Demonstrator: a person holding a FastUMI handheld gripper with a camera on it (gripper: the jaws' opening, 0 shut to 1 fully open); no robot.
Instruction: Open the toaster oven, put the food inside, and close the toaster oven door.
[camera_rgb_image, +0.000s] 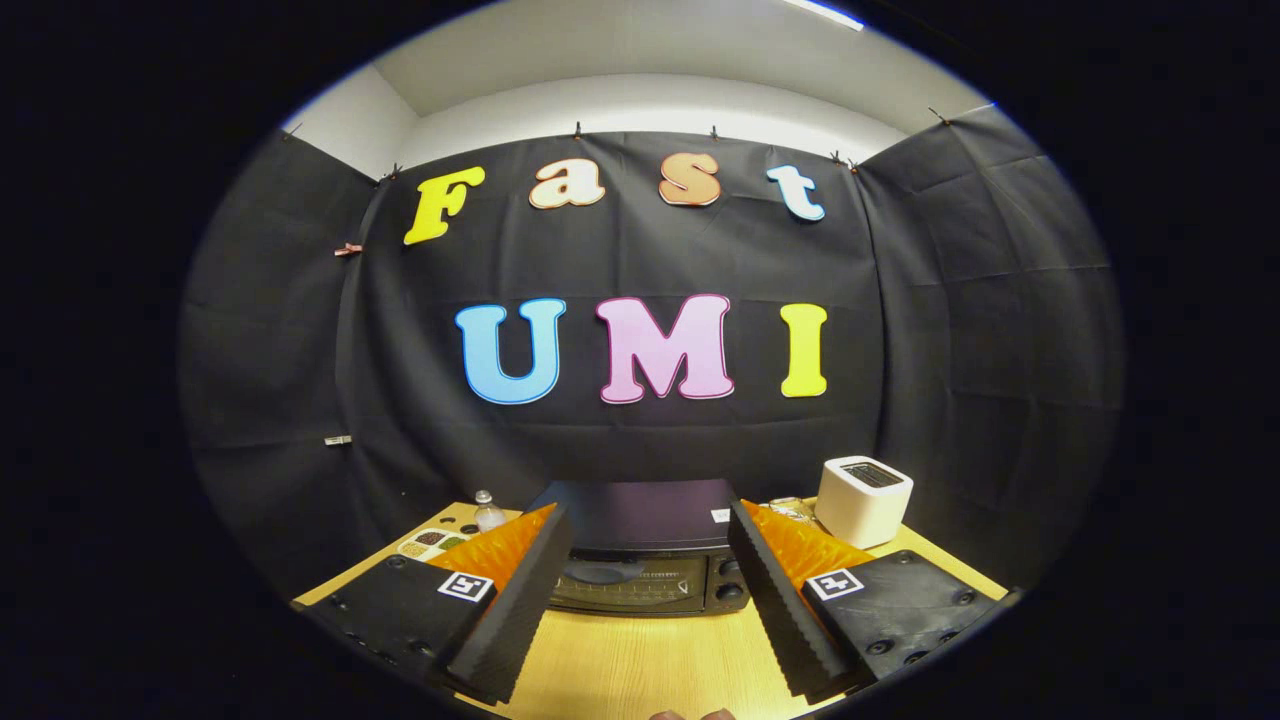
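My gripper (645, 590) hangs open, its fingers' (515, 600) ribbed pads matt black like foam, backed by glossy orange plastic. Ahead, the toaster oven (645, 555) shows a dark, faintly shiny top and glass door. The table (640, 660) is smooth pale wood; the white toaster (863, 500) looks satin plastic.

This is a recording booth set up as a mock kitchen, not a real home. Black cloth (960, 330) is clipped up as walls on three sides, with plain white wall and ceiling (640, 60) showing above it. A light wooden desk (640, 660) carries kitchen things: a black toaster oven (640, 560) at its middle, a white toaster (865, 500) toward the far right corner, a bottle (488, 512) and a sectioned snack tray (432, 542) toward the far left corner.
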